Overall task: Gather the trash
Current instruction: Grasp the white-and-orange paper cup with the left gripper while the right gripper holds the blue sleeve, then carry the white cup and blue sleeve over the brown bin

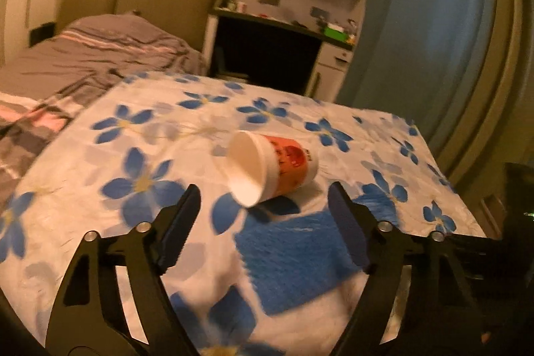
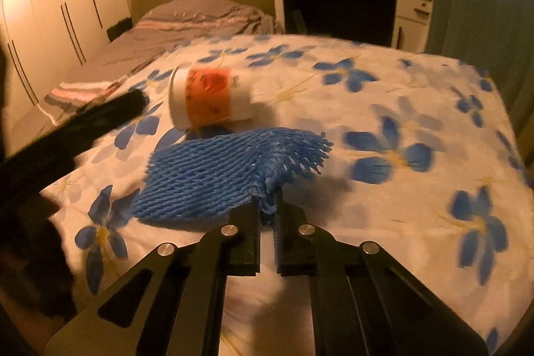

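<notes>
Two hand-held grippers: left (image 1: 263, 199) spread near cup (image 1: 272, 167), right (image 2: 268, 206) pinching blue foam net (image 2: 213, 175).

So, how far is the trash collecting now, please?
Nothing looks collected yet; no bin shows in either view. In hand: the right gripper is shut on an edge of the blue foam net. The left gripper is open, facing the tipped paper cup without touching it. Left: grasp the cup and carry both pieces off the flowered cloth.
</notes>
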